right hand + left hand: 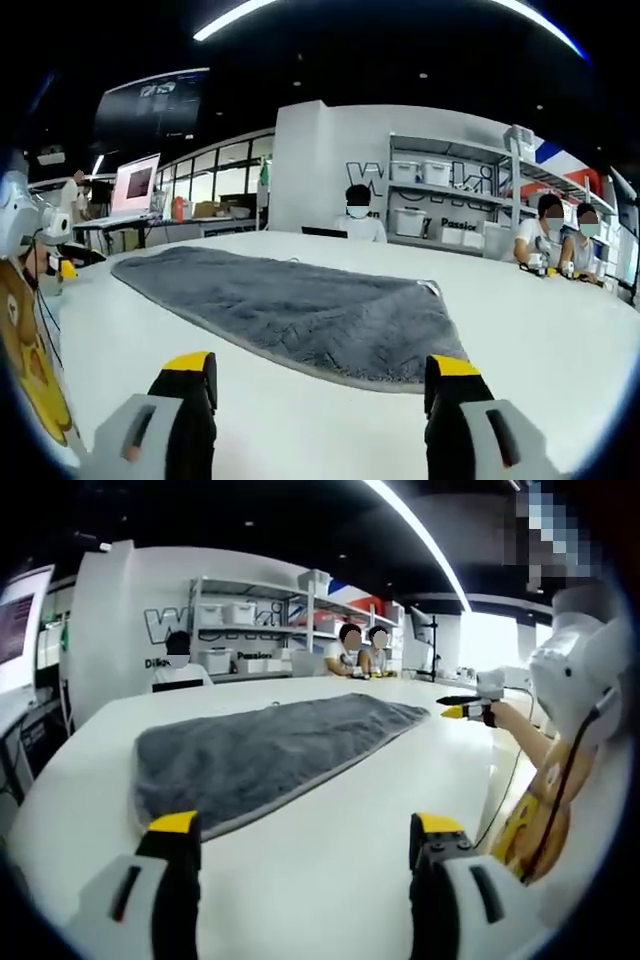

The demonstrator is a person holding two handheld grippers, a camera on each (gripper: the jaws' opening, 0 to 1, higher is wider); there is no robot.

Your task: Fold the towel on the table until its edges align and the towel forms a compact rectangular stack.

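A grey fleecy towel (270, 755) lies spread flat on the white table (330, 880), with nothing folded over. In the left gripper view my left gripper (305, 825) hovers just short of the towel's near long edge, its yellow-tipped jaws wide apart and empty. My right gripper (462, 707) comes in from the right, held in a hand beyond the towel's far corner. In the right gripper view the towel (300, 305) stretches away to the left. There my right gripper (320, 365) stands open and empty in front of the towel's near end, which has a small loop at its corner.
The person holding the grippers (570, 730) stands at the table's edge, also at the left of the right gripper view as a person in a yellow top (25, 340). Three seated people (358, 215) are at the table's far side. Shelves with white bins (450, 200) stand behind them.
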